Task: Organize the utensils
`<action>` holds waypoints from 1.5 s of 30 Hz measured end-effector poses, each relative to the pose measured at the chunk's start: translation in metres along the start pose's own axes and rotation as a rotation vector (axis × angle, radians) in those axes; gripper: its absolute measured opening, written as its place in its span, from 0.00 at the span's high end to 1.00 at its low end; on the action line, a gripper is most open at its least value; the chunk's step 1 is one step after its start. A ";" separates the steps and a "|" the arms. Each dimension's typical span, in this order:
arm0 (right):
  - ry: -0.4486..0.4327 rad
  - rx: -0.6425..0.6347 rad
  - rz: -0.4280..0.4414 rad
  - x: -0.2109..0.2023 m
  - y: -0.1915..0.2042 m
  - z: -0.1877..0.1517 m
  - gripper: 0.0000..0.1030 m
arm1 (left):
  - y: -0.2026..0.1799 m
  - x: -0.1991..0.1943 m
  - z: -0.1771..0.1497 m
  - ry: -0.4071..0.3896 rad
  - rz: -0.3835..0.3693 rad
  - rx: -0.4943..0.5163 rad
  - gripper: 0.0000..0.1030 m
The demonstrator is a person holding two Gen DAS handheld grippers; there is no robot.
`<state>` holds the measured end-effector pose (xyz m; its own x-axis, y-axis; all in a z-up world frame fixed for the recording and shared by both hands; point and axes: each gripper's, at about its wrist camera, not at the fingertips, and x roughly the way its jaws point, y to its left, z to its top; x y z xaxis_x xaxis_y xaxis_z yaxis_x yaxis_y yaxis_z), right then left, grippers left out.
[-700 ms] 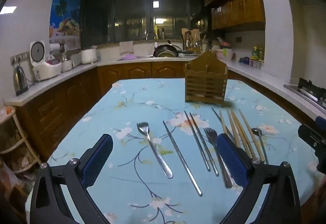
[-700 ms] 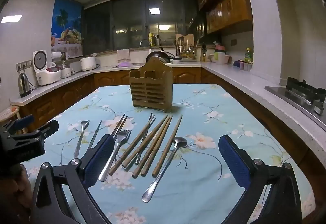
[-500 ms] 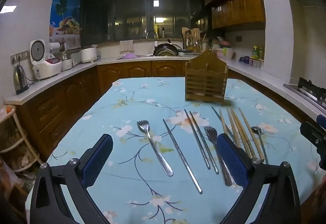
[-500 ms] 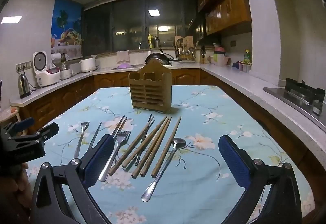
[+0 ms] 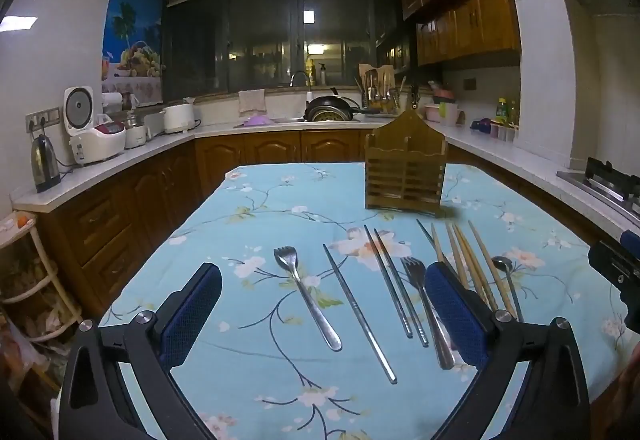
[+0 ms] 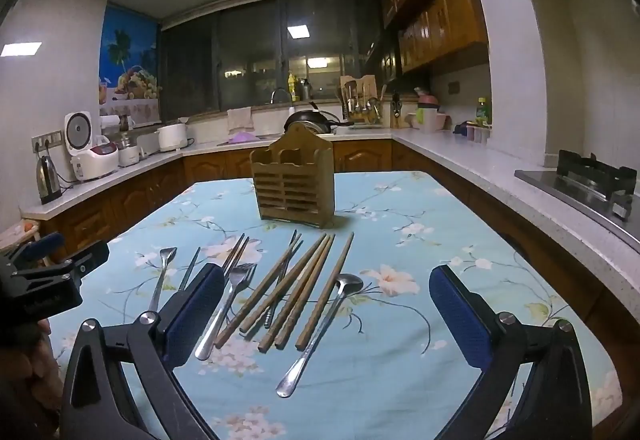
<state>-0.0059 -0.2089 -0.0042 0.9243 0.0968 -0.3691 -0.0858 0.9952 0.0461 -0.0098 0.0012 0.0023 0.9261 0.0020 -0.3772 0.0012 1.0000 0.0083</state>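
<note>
1. Left wrist view: the left gripper (image 5: 322,314) hangs low over the near edge of the counter (image 5: 256,207) with its jaws spread wide and nothing between them
2. Left wrist view: every utensil seen here lies loose on the flowered cloth: a fork (image 5: 306,296) ahead of the gripper, a single metal chopstick (image 5: 358,314) just to its right, then a metal chopstick pair (image 5: 394,282), a second fork (image 5: 426,310) partly hidden behind the right finger, the wooden chopsticks (image 5: 472,264) and a spoon (image 5: 506,280)
3. Left wrist view: the wooden utensil holder (image 5: 405,164) stands upright farther back, well apart from the row; no handle shows above its rim, so it looks unfilled from here
4. Right wrist view: the right gripper (image 6: 326,314) is likewise open wide and holds nothing, hovering above the near ends of the wooden chopsticks (image 6: 298,286) and the spoon (image 6: 320,332)
5. Right wrist view: a fork (image 6: 228,304) lies just beside the left finger, with more metal pieces beyond it; the utensil holder (image 6: 294,181) sits behind the spread, and its two front compartments appear empty, though their depths are hidden
6. Right wrist view: the left gripper (image 6: 56,260) shows at the left edge, off the cloth's items
7. Judgement: the sorting seems not yet begun; nothing is gripped and, as far as can be seen, all forks, chopsticks and the spoon remain to be moved into the holder
</note>
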 end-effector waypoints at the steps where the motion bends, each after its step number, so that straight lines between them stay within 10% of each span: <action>1: 0.001 0.002 0.003 -0.001 0.000 0.001 0.00 | 0.000 -0.001 0.000 0.000 0.000 0.000 0.01; 45: 0.003 0.020 0.018 0.001 0.007 0.001 0.00 | 0.004 0.003 0.003 0.008 -0.016 -0.012 0.01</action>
<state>-0.0057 -0.2022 -0.0034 0.9217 0.1150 -0.3703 -0.0952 0.9929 0.0714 -0.0058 0.0047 0.0043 0.9231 -0.0142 -0.3843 0.0116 0.9999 -0.0089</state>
